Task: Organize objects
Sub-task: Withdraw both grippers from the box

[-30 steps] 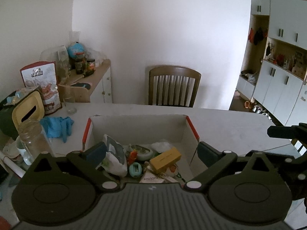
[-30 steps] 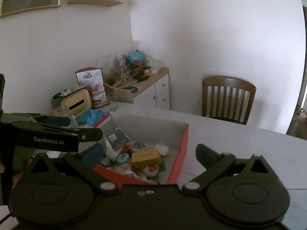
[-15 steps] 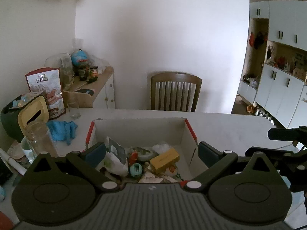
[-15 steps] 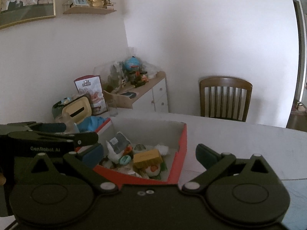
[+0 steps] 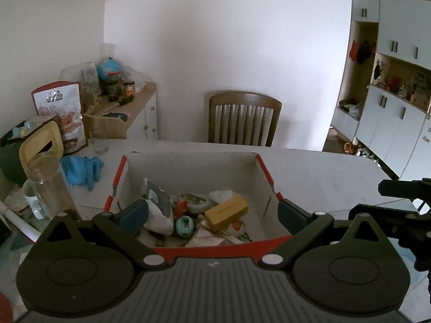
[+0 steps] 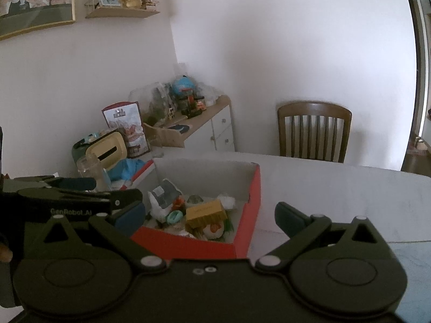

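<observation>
A red cardboard box (image 5: 265,172) with a white inside stands on the white table (image 5: 317,167). It holds a yellow-brown box (image 5: 225,211), a white pouch (image 5: 157,204), a teal round item (image 5: 185,225), a small red toy (image 5: 181,205) and other small items. My left gripper (image 5: 212,212) is open and empty, just before the box's near wall. My right gripper (image 6: 208,215) is open and empty, near the box's right front corner (image 6: 242,245). In the right wrist view the same yellow-brown box (image 6: 206,212) and pouch (image 6: 161,199) show.
Left of the box lie a blue cloth (image 5: 80,168), a clear glass jar (image 5: 49,183), a mug (image 5: 33,202) and a yellow-lidded container (image 5: 40,142). A snack bag (image 5: 60,113) and cluttered cabinet (image 5: 126,113) stand behind. A wooden chair (image 5: 243,118) faces the table's far side.
Both grippers have pulled back and risen a little; the box looks smaller and lower in both views. The jaws have stayed open and empty.
</observation>
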A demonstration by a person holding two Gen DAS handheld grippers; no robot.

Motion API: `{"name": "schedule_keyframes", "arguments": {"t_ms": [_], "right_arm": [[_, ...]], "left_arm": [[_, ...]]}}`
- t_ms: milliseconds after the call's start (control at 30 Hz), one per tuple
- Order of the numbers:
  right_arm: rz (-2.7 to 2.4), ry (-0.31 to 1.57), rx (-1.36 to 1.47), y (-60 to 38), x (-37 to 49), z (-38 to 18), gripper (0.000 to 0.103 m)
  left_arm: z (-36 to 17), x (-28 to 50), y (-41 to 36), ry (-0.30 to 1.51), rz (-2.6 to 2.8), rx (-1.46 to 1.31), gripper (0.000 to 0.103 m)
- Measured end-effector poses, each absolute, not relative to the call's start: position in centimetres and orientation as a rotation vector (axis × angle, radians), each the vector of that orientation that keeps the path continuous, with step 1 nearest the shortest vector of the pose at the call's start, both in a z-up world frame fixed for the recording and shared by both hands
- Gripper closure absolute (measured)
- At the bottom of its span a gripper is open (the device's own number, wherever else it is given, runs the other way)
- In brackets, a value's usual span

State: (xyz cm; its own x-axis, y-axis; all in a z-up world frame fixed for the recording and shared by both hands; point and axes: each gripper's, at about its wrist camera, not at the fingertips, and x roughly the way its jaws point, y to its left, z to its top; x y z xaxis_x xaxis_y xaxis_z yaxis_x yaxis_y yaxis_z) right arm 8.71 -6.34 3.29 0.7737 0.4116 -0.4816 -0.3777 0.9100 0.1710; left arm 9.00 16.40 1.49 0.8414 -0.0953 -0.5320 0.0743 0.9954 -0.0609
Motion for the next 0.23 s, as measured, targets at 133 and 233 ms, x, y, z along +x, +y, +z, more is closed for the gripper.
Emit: {"name": "schedule_keyframes", "arguments": {"t_ms": [133,233], "right_arm": [[0.420,0.538,0.067,-6.45,8.47,3.09,0.001],[0.407,0.542,0.066,-6.67,8.38,2.90,0.001]], "left_arm": [[1.42,8.89,16.03,0.559,-0.088,-0.023,0.000],[1.46,8.89,15.85,0.562,-0.091,-0.026,0.000]]}}
